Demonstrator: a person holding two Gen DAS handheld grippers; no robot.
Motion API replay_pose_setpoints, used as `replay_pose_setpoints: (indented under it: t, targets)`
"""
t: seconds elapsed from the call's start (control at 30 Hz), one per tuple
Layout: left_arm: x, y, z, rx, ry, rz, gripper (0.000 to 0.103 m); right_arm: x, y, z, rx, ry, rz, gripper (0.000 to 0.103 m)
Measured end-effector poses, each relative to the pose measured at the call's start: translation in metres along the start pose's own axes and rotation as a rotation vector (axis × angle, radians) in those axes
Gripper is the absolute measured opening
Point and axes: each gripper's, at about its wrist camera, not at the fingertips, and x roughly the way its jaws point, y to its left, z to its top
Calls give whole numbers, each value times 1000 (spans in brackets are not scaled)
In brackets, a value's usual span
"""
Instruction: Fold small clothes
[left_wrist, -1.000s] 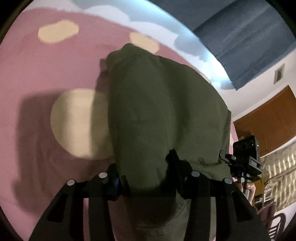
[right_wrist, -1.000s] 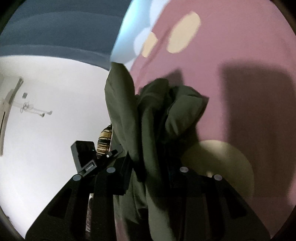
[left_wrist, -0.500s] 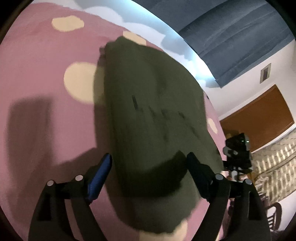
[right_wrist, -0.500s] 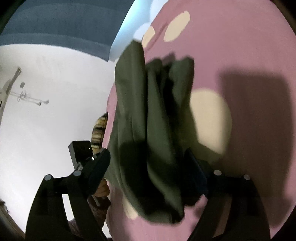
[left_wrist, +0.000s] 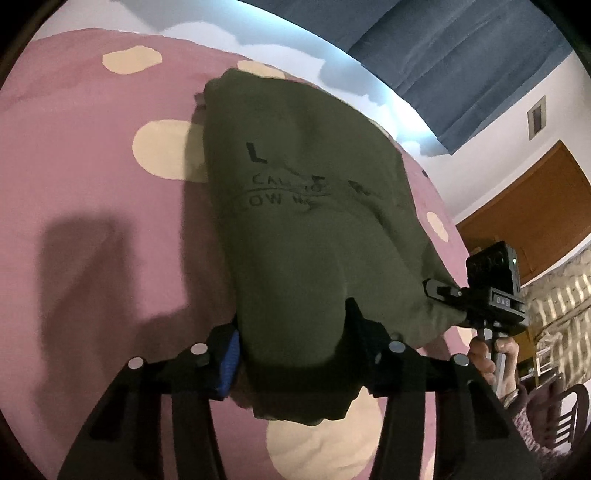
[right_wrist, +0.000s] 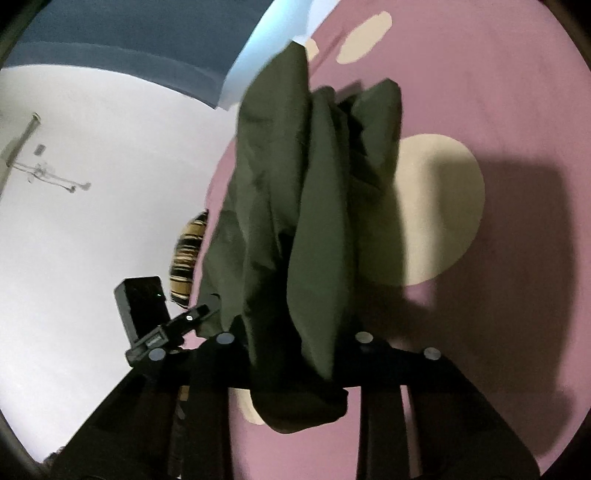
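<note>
Left wrist: olive garment (left_wrist: 303, 229) bunched between both grippers' closing fingers (left_wrist: 229, 354), apparently clamped, over pink sheet (left_wrist: 92, 206).

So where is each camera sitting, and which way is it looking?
Left wrist: on the left gripper, looking along its fingers at the green garment on the pink bedcover; jaws closing on cloth; a hand with the other gripper shows at right.
Right wrist: on the right gripper, facing bunched garment folds, white wall at left; jaws closing on cloth.
Shared: garment, bedcover, blue curtain.
</note>
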Motion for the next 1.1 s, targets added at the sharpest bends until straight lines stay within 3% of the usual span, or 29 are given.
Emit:
replay_pose_setpoints:
  t: [0.3, 0.7, 1.1]
  targets:
    - [-17, -8, -26, 40, 25, 35, 49, -10, -20, -23, 31, 23, 58, 24]
    - [-9, 0, -40, 51, 0, 44, 50, -12, -53, -32, 75, 22, 94, 24]
    - [-10, 1, -45, 52, -9, 37, 52, -11, -47, -32, 80, 20, 106, 24]
